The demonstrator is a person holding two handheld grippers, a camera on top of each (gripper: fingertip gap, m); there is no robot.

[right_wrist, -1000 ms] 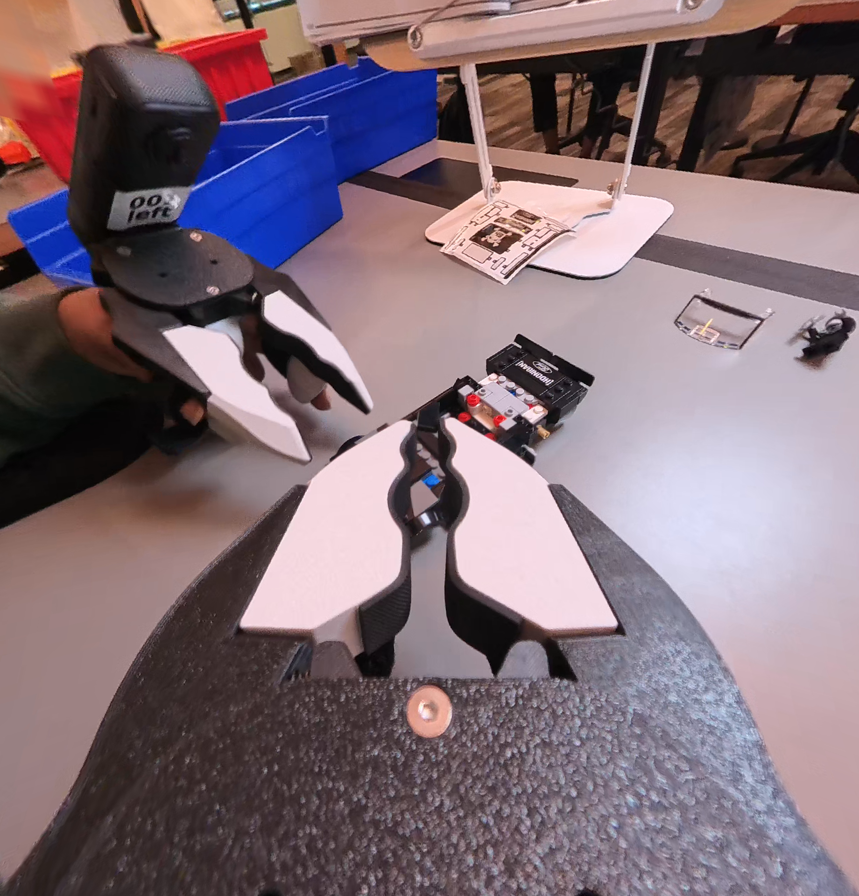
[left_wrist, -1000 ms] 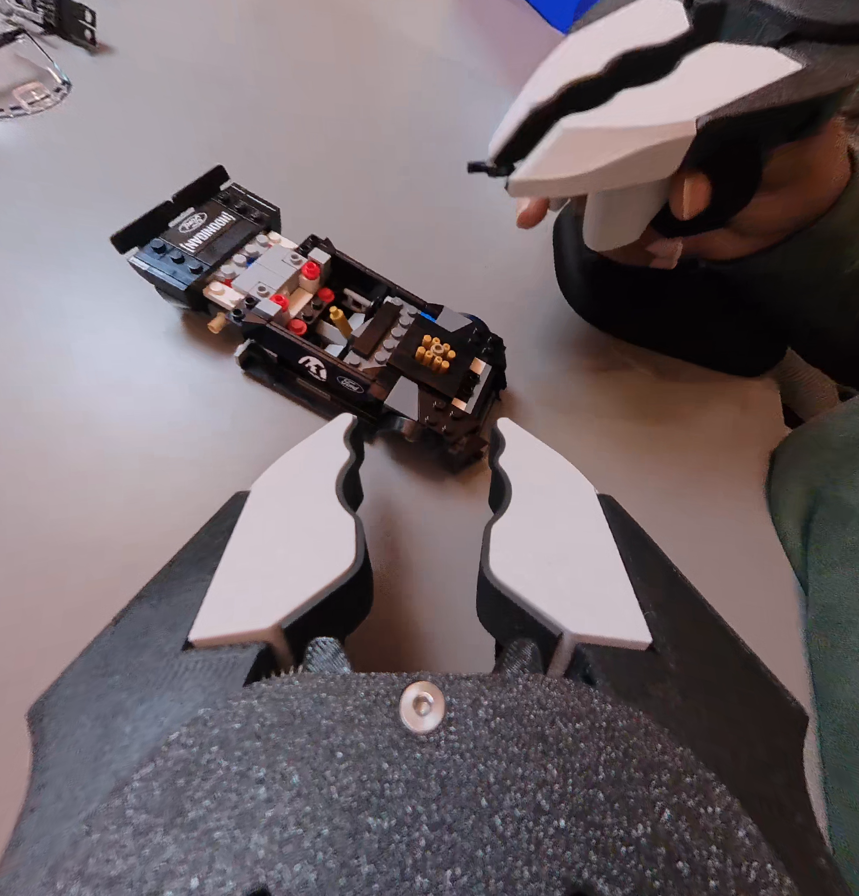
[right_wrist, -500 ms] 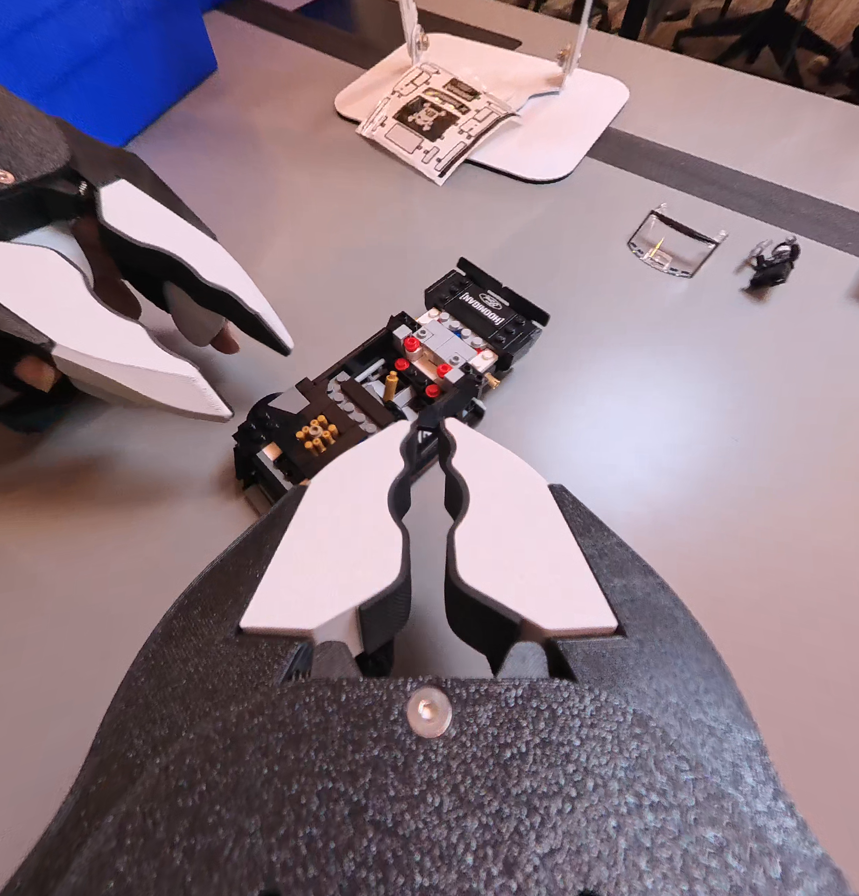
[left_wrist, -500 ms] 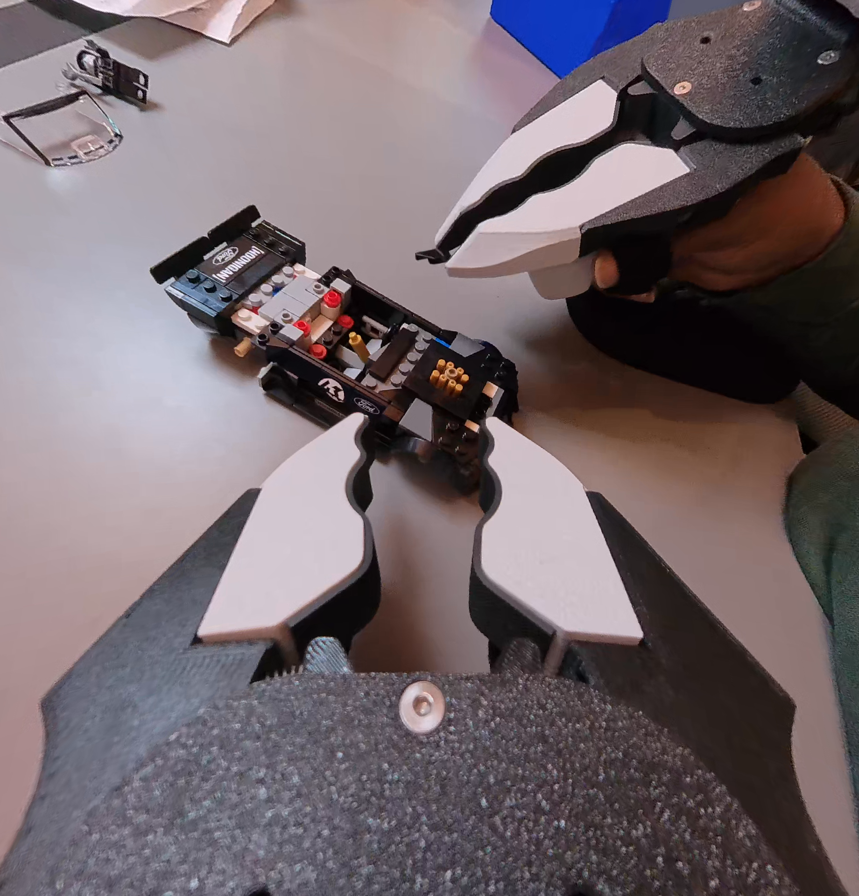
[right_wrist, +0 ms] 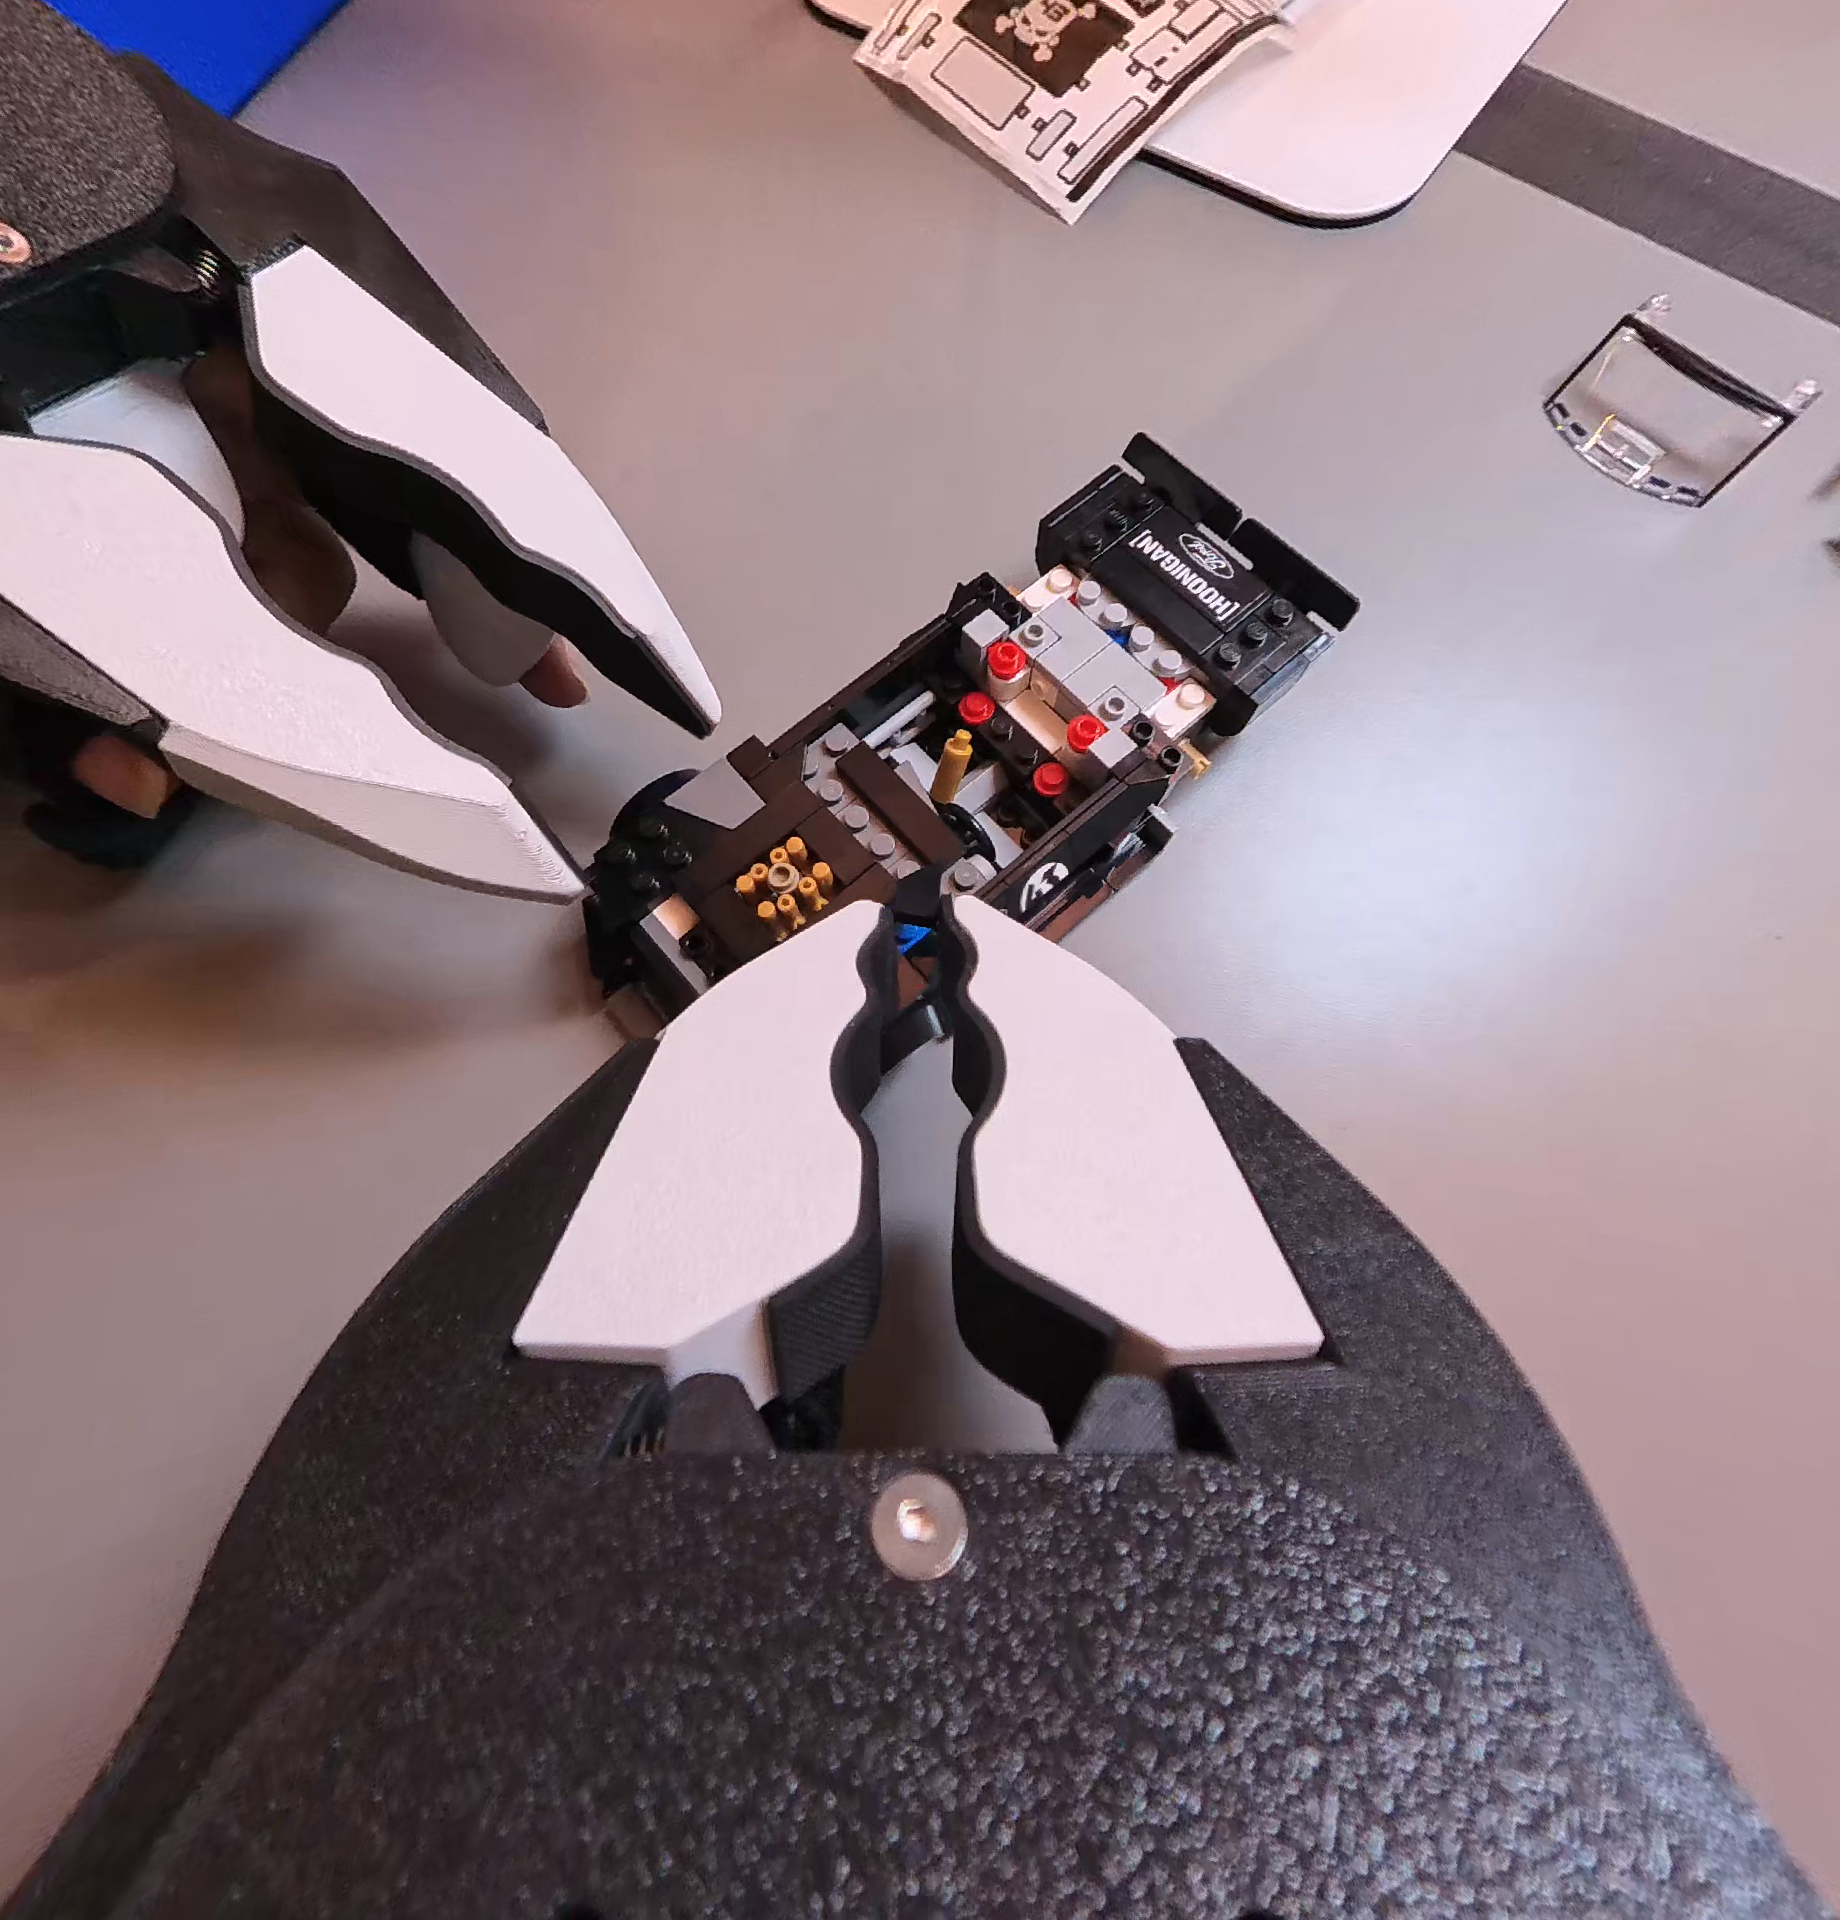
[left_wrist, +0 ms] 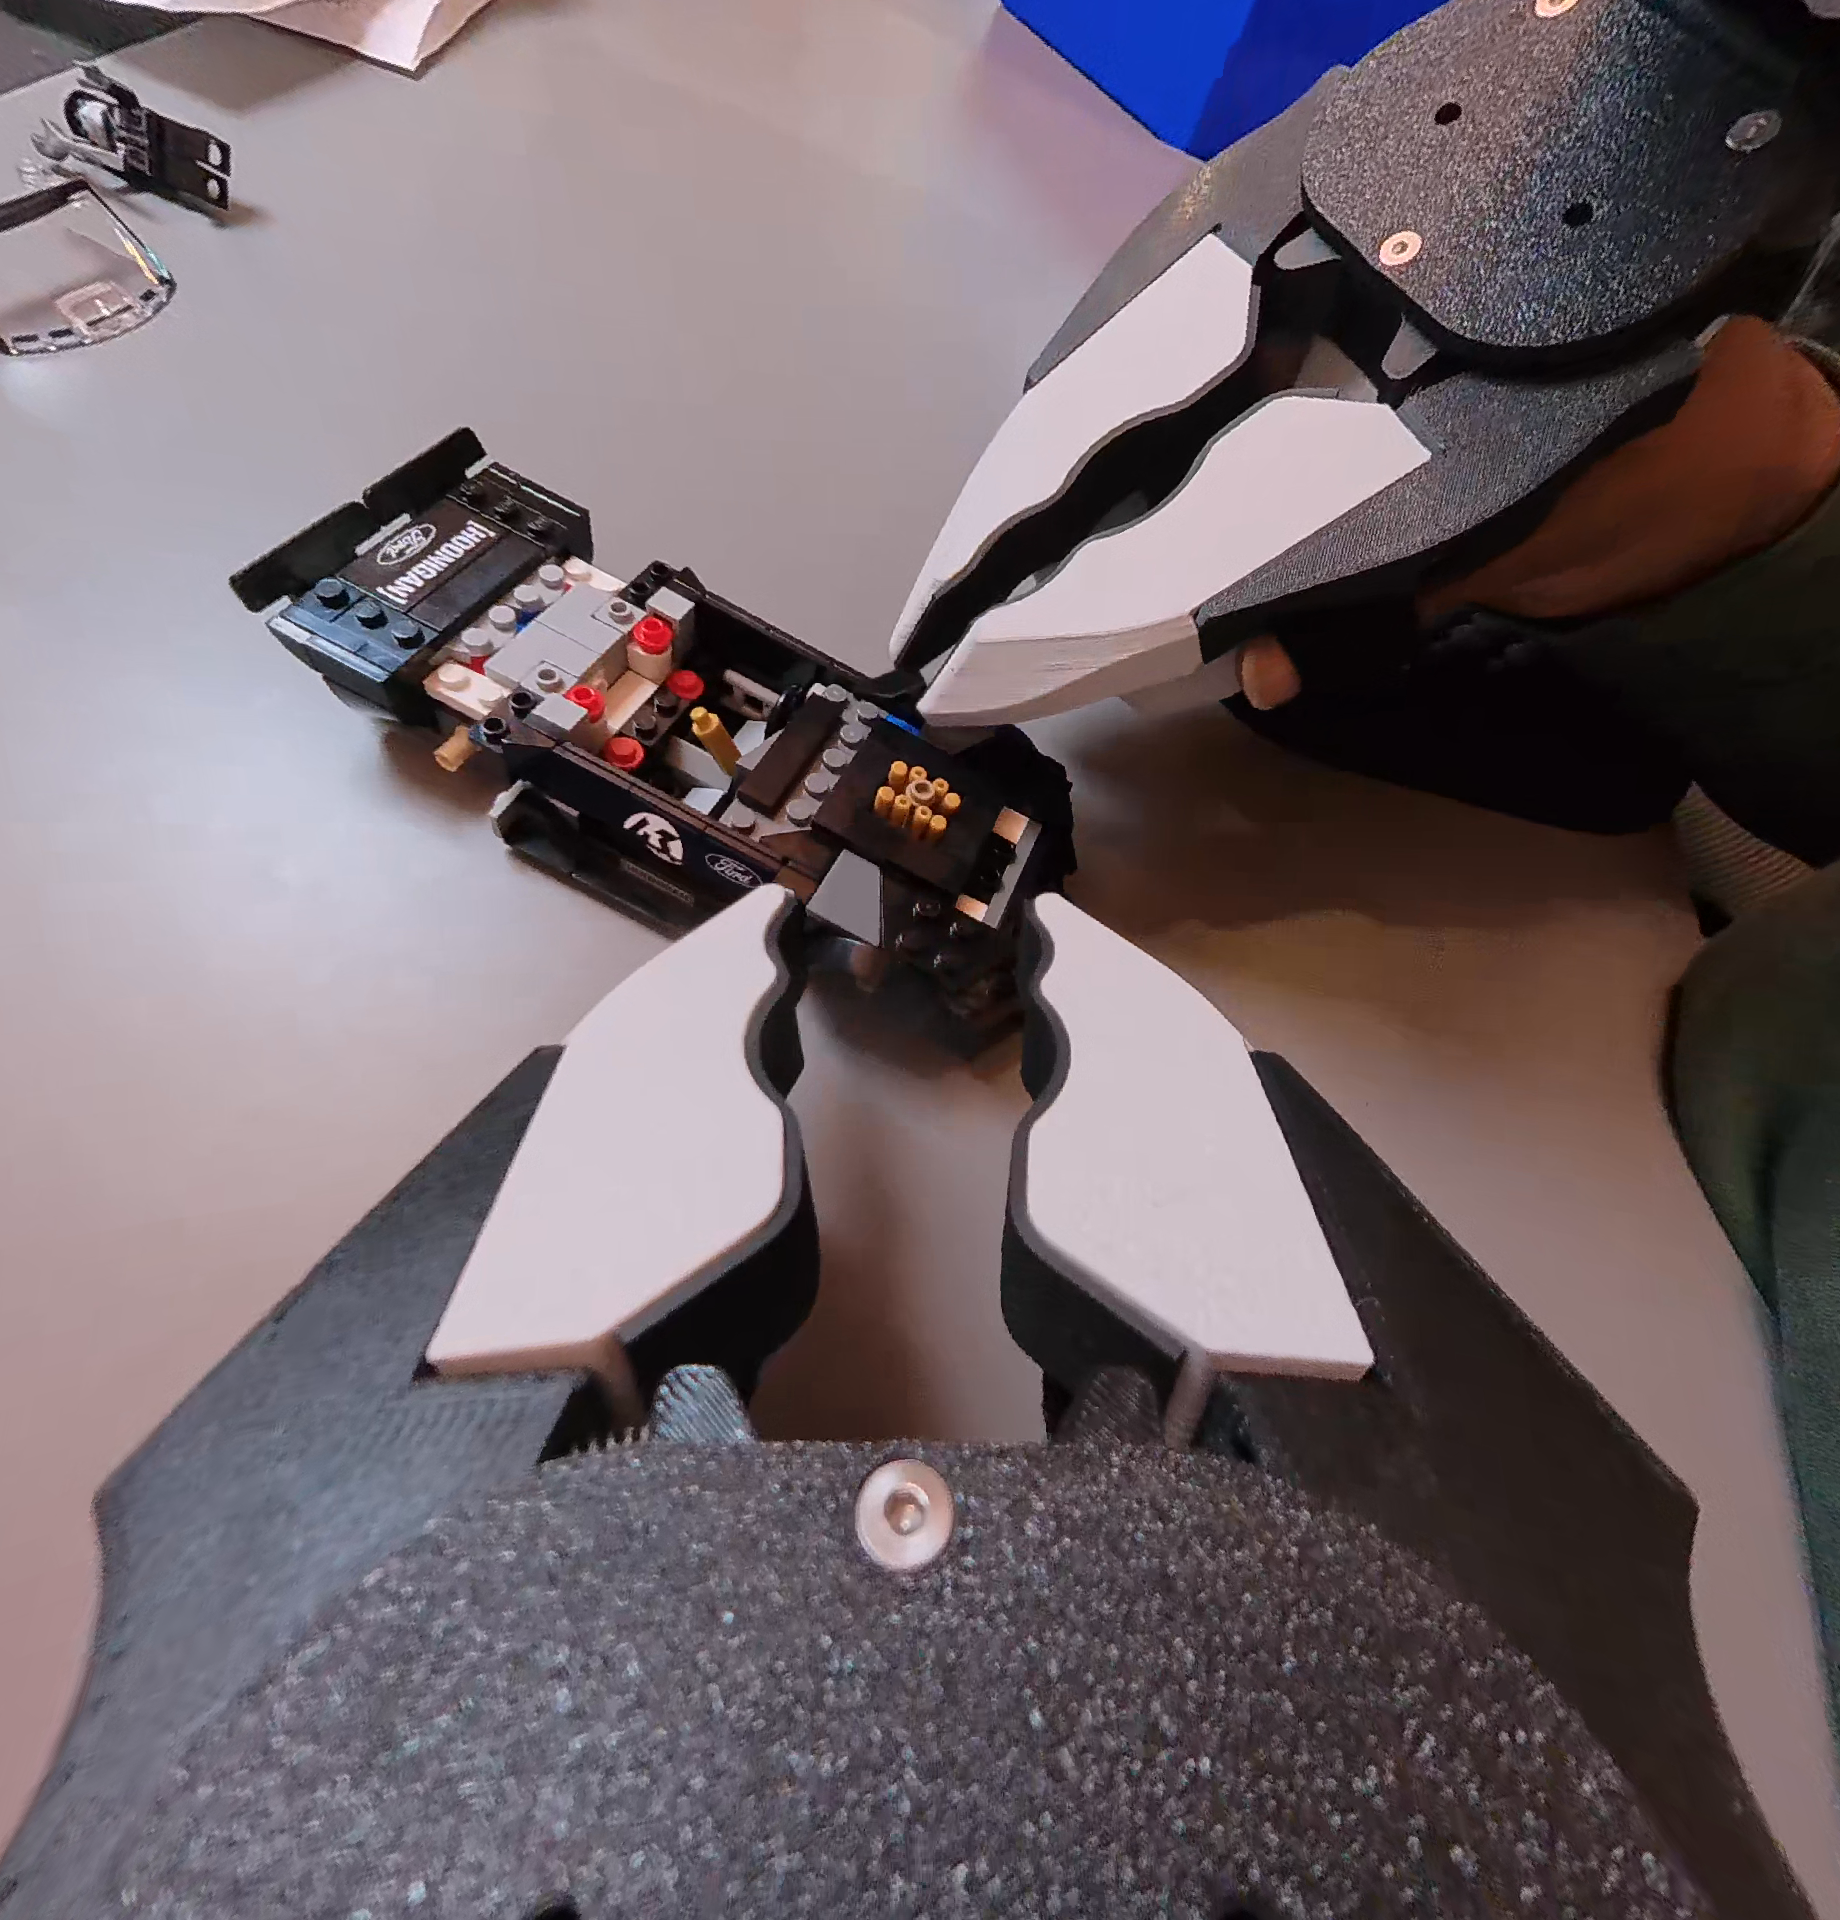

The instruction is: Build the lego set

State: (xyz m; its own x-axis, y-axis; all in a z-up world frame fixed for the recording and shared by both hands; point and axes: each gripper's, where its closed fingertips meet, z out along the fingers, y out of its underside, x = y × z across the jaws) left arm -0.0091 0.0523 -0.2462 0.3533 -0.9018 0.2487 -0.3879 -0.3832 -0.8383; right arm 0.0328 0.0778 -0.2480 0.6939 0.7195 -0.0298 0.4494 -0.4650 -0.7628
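left gripper [left_wrist: 900, 935]: white wavy-edged fingers, speckled black shell, silver screw at 6 o'clock | right gripper [right_wrist: 921, 909]: same build | hand [left_wrist: 1581, 582]: black fingerless glove, green sleeve [left_wrist: 1789, 1195]

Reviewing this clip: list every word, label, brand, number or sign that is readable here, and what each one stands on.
I do not copy out writing. These things bear it:
White lettering and an oval badge: the black tile at the rear of the lego car.
A white emblem and an oval badge: the car's dark side panel.
Printed marks, too small to read: the sticker sheet on the white base.
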